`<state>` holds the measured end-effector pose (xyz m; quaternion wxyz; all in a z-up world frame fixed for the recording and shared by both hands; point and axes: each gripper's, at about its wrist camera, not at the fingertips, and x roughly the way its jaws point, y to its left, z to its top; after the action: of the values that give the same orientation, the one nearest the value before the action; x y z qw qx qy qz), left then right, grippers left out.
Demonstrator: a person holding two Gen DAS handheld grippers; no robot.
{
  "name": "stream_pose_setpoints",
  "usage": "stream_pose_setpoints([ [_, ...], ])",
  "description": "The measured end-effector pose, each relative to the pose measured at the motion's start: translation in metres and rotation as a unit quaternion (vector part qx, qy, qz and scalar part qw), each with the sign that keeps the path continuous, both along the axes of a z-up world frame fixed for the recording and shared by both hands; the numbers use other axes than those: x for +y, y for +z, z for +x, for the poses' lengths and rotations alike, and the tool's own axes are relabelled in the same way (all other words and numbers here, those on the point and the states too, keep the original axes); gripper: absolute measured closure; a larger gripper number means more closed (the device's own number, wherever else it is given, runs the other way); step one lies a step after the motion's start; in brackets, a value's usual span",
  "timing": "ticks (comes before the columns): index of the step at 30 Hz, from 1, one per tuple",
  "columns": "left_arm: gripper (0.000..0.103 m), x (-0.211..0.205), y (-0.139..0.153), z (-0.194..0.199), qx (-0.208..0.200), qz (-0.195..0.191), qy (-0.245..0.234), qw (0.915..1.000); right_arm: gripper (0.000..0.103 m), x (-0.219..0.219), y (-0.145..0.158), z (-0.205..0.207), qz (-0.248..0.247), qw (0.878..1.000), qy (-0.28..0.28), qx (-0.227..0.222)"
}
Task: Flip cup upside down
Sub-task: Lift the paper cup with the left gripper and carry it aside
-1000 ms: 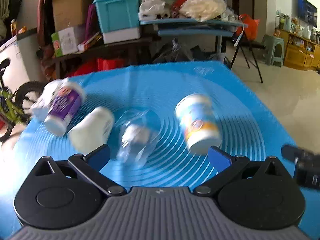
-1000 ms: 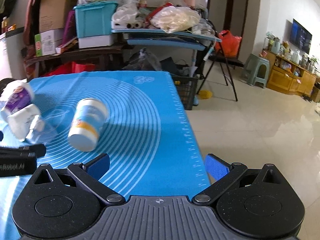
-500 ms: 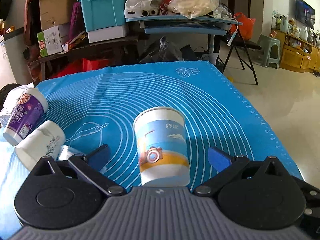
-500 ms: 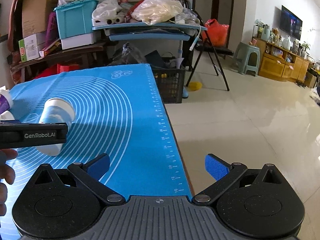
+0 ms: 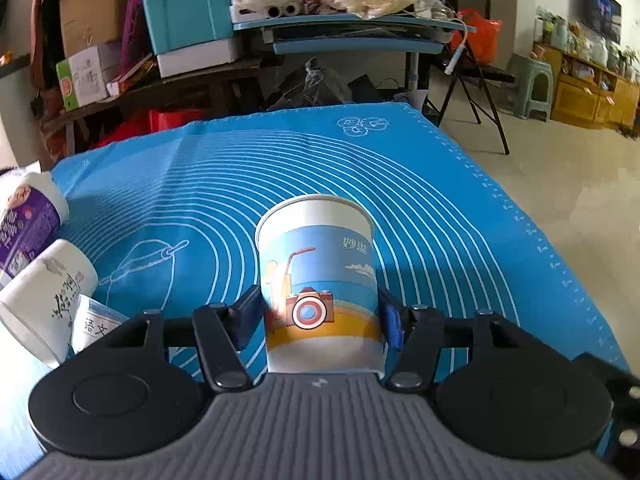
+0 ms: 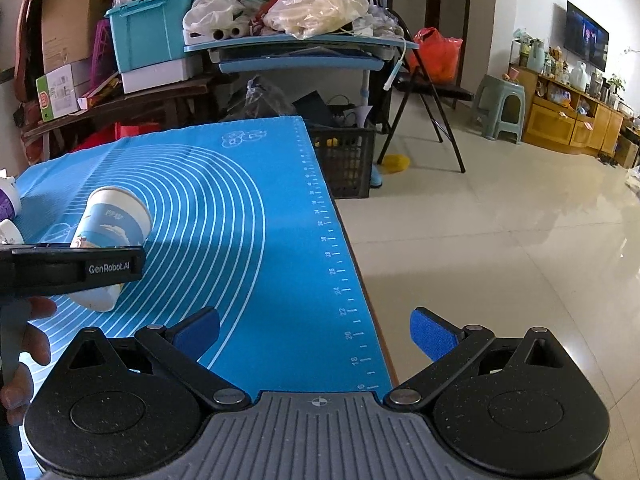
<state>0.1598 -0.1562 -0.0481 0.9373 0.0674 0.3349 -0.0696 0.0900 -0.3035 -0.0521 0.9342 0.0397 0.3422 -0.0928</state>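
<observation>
Midway through the job, the left gripper [image 5: 322, 320] is clamping its blue pads [image 5: 394, 326] onto the lower half of a printed paper cup [image 5: 318, 284], one pad pressing each side. Seen from the right wrist, the cup [image 6: 110, 236] is leaning, wide rim up and away, with its narrow base low near the blue silicone mat [image 6: 248, 240]; whether the base is touching the mat cannot be told. Judging by this, the grasp is being secured but the turn-over is not yet done: the mouth is facing upward, so the full rotation and the setting down are remaining.

The cup is tapering, smooth-walled and thin, with a rolled rim and a camera-and-drink print in blue, orange and white; it is likely to dent under hard squeezing. Beneath it, the mat is showing white concentric arcs and a ruler scale along its edge.

Left of the held cup, a white paper cup with black calligraphy [image 5: 46, 300] and a purple-labelled cup [image 5: 26, 224] are lying on their sides. To its right, the right gripper [image 6: 314, 334] is hovering with fingers spread wide, carrying nothing.
</observation>
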Motion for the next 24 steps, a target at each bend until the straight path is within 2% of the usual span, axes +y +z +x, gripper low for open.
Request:
stream_pose_setpoints([
  [5,0.043,0.004,0.003,-0.009,0.012,-0.002,-0.008,0.9999,0.0,0.002,0.003,-0.003,-0.004,1.0,0.003,0.0],
  [10,0.043,0.02,0.019,-0.036,0.014,-0.023,-0.008,0.9996,0.0,0.008,0.014,-0.009,-0.017,1.0,0.012,-0.007],
  [20,0.043,0.07,0.031,-0.092,0.022,-0.059,0.024,0.9977,0.0,0.032,0.03,-0.041,-0.019,0.999,0.034,-0.021],
  [24,0.043,0.077,0.026,-0.097,0.029,-0.054,0.032,0.9976,0.0,0.049,0.033,-0.053,-0.017,0.999,0.045,-0.017],
])
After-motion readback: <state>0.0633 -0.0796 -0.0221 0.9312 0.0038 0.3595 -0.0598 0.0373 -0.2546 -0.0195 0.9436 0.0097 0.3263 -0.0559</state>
